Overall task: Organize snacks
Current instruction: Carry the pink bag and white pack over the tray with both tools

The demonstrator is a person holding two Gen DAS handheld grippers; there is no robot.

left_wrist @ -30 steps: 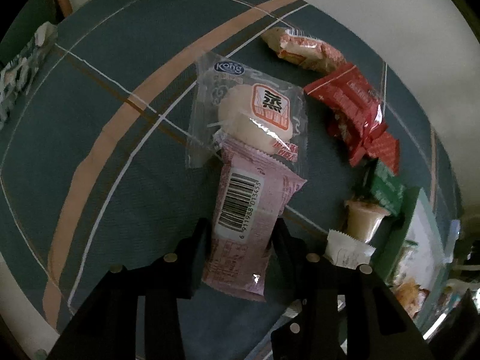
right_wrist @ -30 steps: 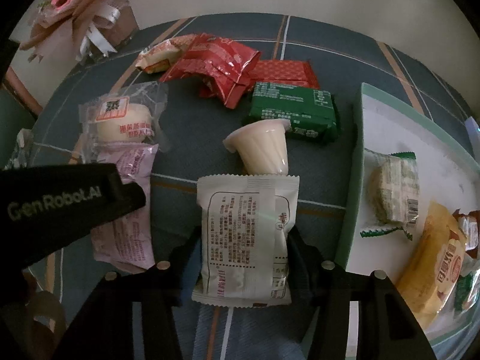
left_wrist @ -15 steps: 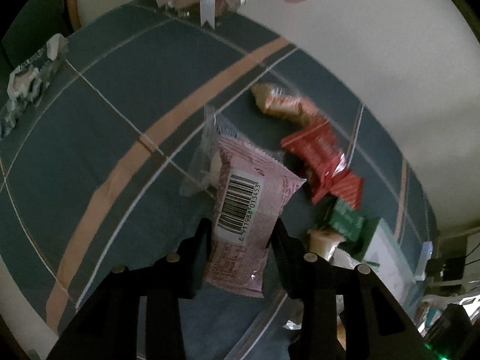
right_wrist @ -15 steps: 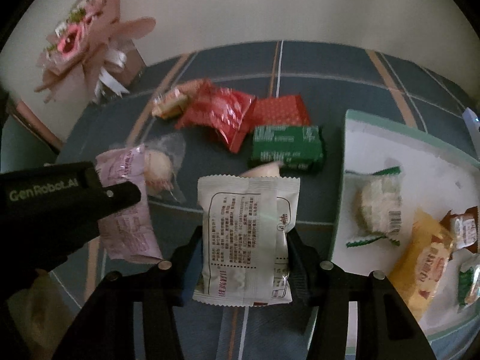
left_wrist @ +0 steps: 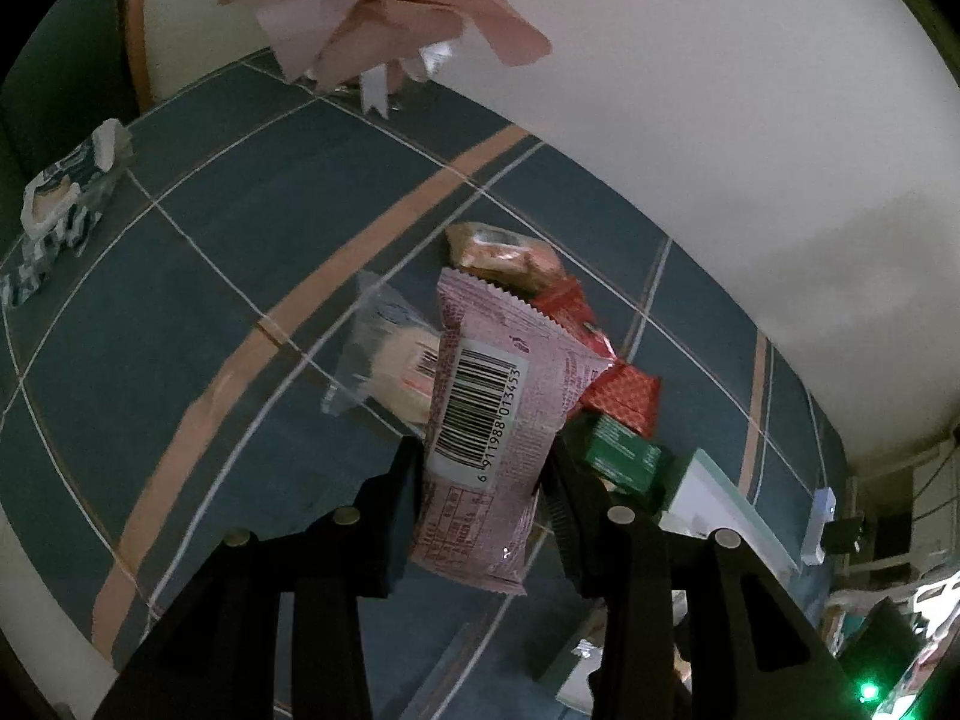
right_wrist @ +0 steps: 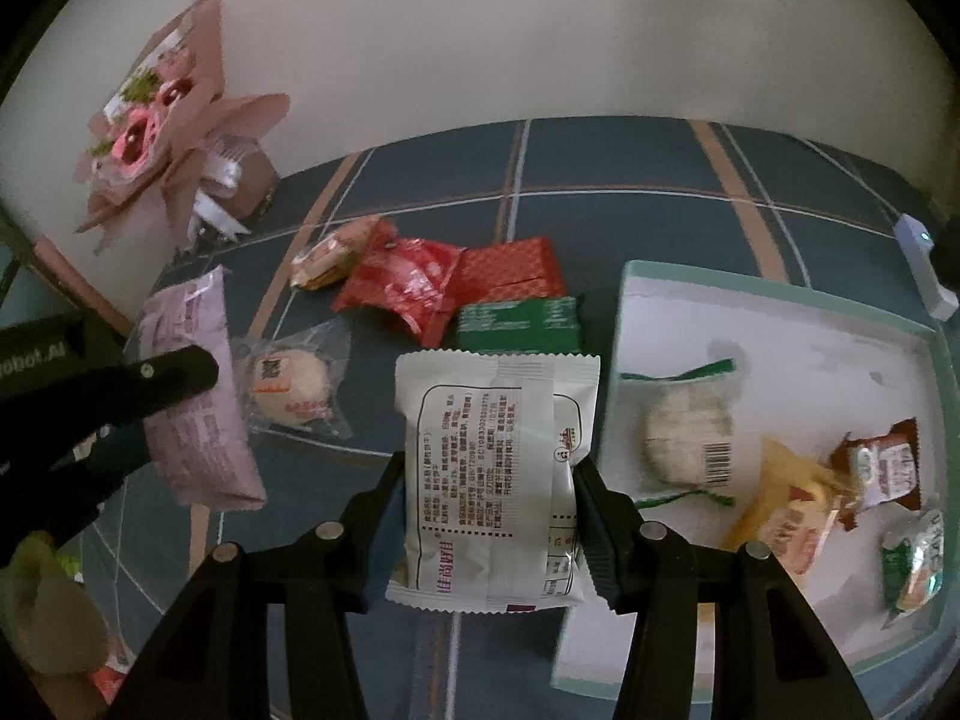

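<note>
My left gripper (left_wrist: 480, 480) is shut on a pink snack packet (left_wrist: 492, 420) with a barcode and holds it above the table; the packet also shows in the right wrist view (right_wrist: 192, 396). My right gripper (right_wrist: 486, 504) is shut on a white snack packet (right_wrist: 492, 468), lifted beside the white tray (right_wrist: 780, 312) with a green rim. The tray holds several wrapped snacks. On the blue plaid tablecloth lie a clear-wrapped bun (right_wrist: 294, 390), red packets (right_wrist: 408, 288), a red box (right_wrist: 516, 270), a green packet (right_wrist: 522, 324) and an orange packet (right_wrist: 330, 255).
A pink paper bouquet (right_wrist: 162, 138) stands at the back left by the wall. A patterned packet (left_wrist: 60, 198) lies at the table's far left edge. A small white device (right_wrist: 924, 270) sits behind the tray.
Both grippers have risen from the table with their packets held. The jelly cup seen earlier is now hidden behind the white packet.
</note>
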